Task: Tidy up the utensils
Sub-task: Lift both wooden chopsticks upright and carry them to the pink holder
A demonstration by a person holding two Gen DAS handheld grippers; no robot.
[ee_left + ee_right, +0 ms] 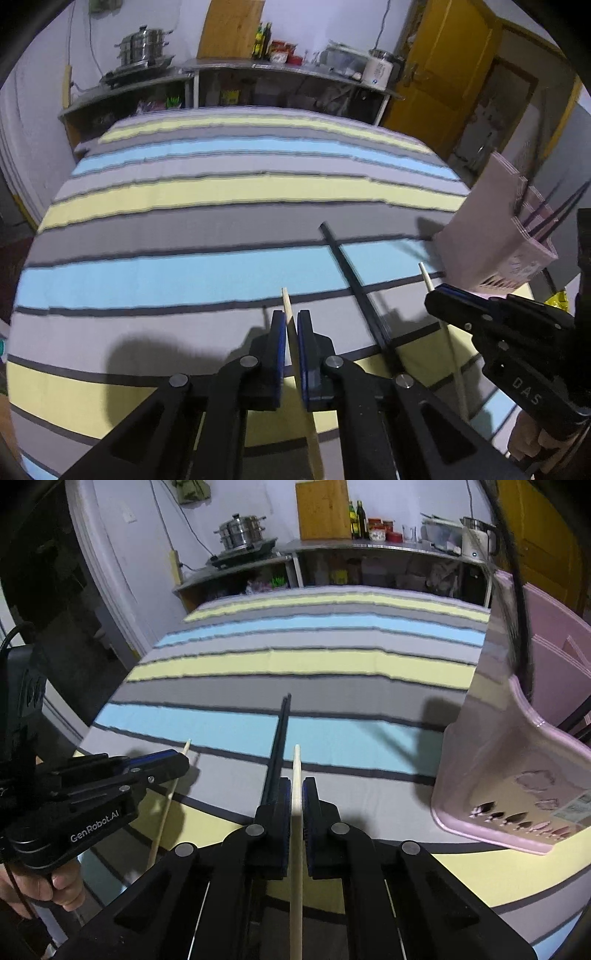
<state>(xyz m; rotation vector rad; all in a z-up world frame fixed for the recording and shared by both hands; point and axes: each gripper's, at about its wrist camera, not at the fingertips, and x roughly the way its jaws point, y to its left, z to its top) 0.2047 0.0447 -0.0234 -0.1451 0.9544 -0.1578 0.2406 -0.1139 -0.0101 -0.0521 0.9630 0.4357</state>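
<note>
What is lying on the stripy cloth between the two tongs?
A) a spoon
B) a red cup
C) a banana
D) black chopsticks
D: black chopsticks lie on the stripy cloth, between the left tongs and the right tongs, each of which has a light wooden chopstick between its fingers.

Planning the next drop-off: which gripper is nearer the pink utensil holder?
Right. The right gripper sits just left of the pink utensil holder; the left gripper is farther left, beyond the black chopsticks.
</note>
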